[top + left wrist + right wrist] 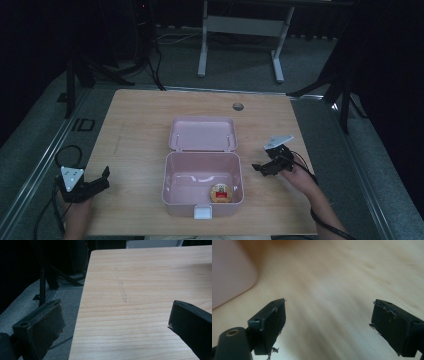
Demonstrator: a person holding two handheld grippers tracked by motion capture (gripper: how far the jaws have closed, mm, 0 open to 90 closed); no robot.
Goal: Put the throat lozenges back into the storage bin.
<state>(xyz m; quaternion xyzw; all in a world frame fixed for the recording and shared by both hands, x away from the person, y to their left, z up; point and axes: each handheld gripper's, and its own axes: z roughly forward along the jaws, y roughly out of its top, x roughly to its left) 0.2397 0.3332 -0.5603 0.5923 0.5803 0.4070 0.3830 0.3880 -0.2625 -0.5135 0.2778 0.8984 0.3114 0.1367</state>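
Note:
A pink plastic box (202,186) stands open in the middle of the wooden table (140,115), its lid (202,133) folded back flat behind it. Inside, near the front right corner, lies a small round tin (221,193) with a red and gold top. My left gripper (100,181) hangs open at the table's front left edge, nothing between its jaws (115,322). My right gripper (263,167) is open just right of the box, low over bare wood (328,322); the box's pink wall (229,272) shows at that view's left.
A white latch (203,213) sticks out from the box's front wall. A round cable hole (238,106) sits near the table's far edge. A faint pencil line (121,286) marks the wood. Dark stands and cables (145,60) lie on the floor beyond.

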